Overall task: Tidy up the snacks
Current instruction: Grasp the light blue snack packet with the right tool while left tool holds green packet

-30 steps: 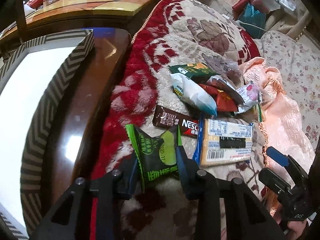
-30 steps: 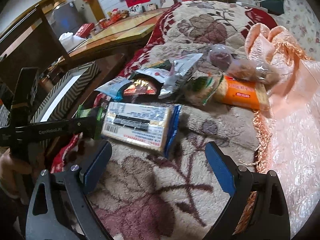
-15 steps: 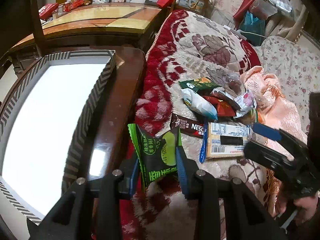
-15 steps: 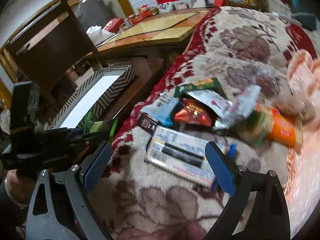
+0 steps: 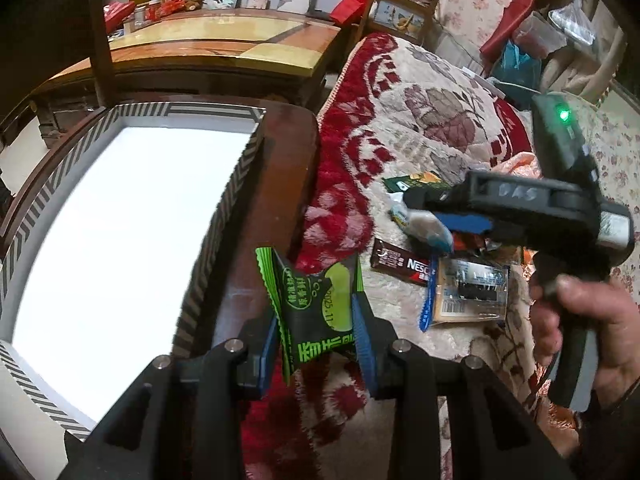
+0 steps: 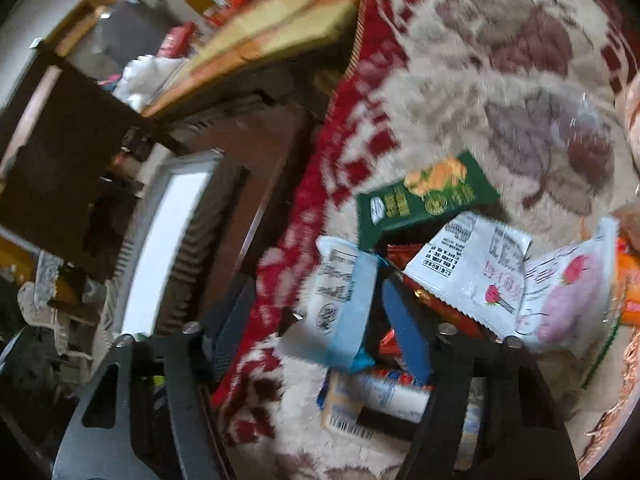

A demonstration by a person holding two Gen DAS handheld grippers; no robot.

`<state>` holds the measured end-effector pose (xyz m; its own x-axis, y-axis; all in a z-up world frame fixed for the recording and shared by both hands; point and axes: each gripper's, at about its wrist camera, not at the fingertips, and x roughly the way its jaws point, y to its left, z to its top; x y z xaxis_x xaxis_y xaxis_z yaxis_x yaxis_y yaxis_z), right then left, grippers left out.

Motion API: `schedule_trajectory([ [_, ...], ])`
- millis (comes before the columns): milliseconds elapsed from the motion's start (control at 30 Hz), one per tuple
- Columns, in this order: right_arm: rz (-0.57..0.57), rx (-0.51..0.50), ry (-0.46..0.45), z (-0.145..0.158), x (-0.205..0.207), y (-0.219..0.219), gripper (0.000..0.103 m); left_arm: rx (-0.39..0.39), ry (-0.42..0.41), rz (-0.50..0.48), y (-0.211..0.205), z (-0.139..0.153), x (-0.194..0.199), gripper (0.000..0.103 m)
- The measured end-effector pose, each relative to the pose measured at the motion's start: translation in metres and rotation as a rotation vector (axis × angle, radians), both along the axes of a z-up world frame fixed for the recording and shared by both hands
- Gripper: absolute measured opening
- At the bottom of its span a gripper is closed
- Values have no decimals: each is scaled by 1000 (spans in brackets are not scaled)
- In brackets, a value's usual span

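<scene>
My left gripper is shut on a green and black snack packet and holds it above the dark wooden edge beside a white box with a striped rim. My right gripper is around a white and light-blue snack packet in the pile on the floral blanket; its jaws stand narrowed beside it, and the blur hides whether they press it. It also shows in the left wrist view. The pile holds a dark green packet, a white and pink packet, a Nescafe bar and a yellow cracker pack.
The box interior is white and bare. A wooden table stands behind it. A pink cloth lies right of the pile. The person's hand holds the right gripper's handle.
My left gripper has lifted the green packet up and left toward the box. My right gripper has swung forward over the pile, and its jaws have narrowed around the white and blue packet.
</scene>
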<state>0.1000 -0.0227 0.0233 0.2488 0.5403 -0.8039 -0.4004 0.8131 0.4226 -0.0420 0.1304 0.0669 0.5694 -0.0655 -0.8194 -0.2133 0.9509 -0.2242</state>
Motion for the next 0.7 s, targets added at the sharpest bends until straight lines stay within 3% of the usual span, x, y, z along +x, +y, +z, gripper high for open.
schedule_trajectory([
  [100,68,21,32,-7,-12,16,57,-7,0,8,5,-1,0,36],
  [167,109,-12,-8,-4,-22,26,57,-11,-4,15,7,0,0,36],
  [267,72,-77,-70,3,-20,25,57,-15,-10,16,9,0,-1,36],
  [433,9,-16,-18,8,-9,17,57,-21,-14,18,11,1,-2,36],
  [567,24,-59,-53,7,-9,24,57,-22,-19,26,14,2,-3,36],
  [700,16,-23,-3,1,-4,29,62,-19,-26,34,15,4,-3,36],
])
